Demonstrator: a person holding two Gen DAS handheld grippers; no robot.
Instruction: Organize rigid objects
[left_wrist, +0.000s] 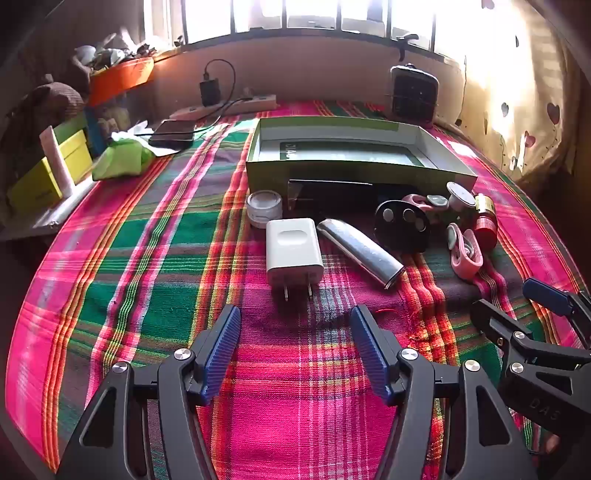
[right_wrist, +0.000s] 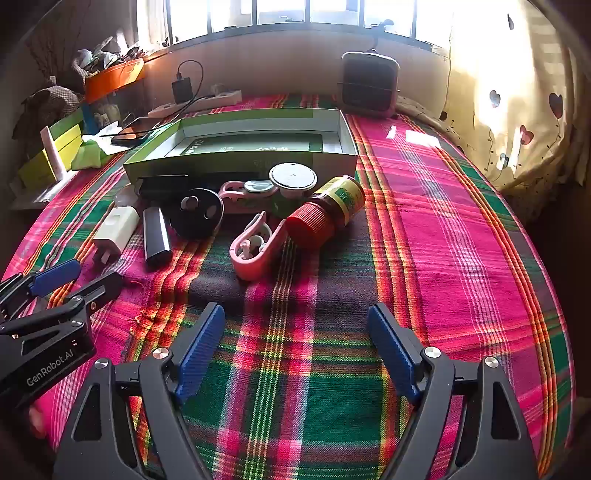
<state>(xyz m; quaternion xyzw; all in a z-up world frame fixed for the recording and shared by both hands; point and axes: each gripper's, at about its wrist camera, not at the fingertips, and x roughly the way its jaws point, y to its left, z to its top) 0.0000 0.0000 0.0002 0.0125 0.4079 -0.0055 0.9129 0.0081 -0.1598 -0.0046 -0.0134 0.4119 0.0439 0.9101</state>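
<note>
An open green box (left_wrist: 354, 171) (right_wrist: 236, 162) lies on the plaid cloth. In front of it lie a white charger plug (left_wrist: 293, 253) (right_wrist: 114, 230), a silver-black lighter-like bar (left_wrist: 360, 251) (right_wrist: 157, 234), a small white jar (left_wrist: 264, 208), a black disc with three buttons (left_wrist: 402, 225) (right_wrist: 197, 216), pink clips (left_wrist: 465, 251) (right_wrist: 253, 249) and a red-capped bottle (left_wrist: 485, 218) (right_wrist: 325, 212). My left gripper (left_wrist: 295, 347) is open and empty, just short of the charger. My right gripper (right_wrist: 295, 347) is open and empty, short of the pink clip.
A black flat case (left_wrist: 332, 194) leans against the box front. A phone (left_wrist: 171, 133), a power strip (left_wrist: 229, 105) and yellow-green boxes (left_wrist: 51, 170) sit at the far left. A small heater (right_wrist: 369, 83) stands at the back. A curtain (right_wrist: 517, 110) hangs on the right.
</note>
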